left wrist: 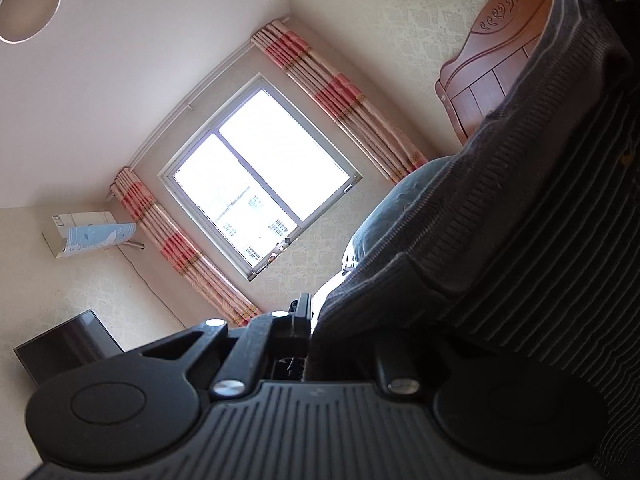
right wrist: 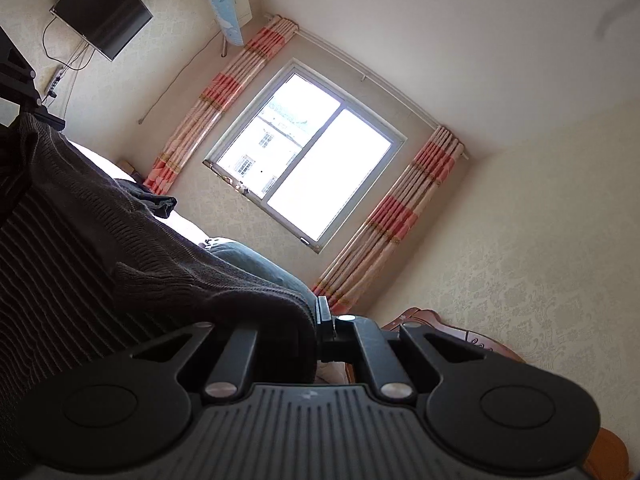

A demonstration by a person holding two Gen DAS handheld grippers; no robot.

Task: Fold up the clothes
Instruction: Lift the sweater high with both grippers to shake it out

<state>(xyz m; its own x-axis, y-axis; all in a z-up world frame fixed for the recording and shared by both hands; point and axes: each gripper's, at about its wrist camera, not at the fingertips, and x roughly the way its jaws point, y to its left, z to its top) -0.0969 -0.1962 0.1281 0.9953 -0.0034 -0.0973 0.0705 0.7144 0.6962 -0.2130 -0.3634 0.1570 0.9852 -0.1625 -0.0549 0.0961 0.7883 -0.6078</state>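
Note:
A dark grey ribbed knit sweater [left wrist: 520, 240] hangs stretched between both grippers. In the left wrist view my left gripper [left wrist: 310, 320] is shut on one edge of the sweater, whose cloth covers the right finger and runs up to the top right. In the right wrist view the sweater [right wrist: 100, 248] fills the left side, and my right gripper [right wrist: 320, 316] is shut on its other edge, with the cloth draped over the left finger. The other gripper [right wrist: 20, 88] shows at the far left edge, holding the sweater's far end.
Behind are a bright window [left wrist: 260, 176] with pink striped curtains [left wrist: 344, 92], a wall television [right wrist: 102, 8], an air conditioner [left wrist: 88, 234] and a wooden headboard [left wrist: 500, 60]. Blue jeans [right wrist: 256, 264] lie on the white bed [right wrist: 180, 224] below the sweater.

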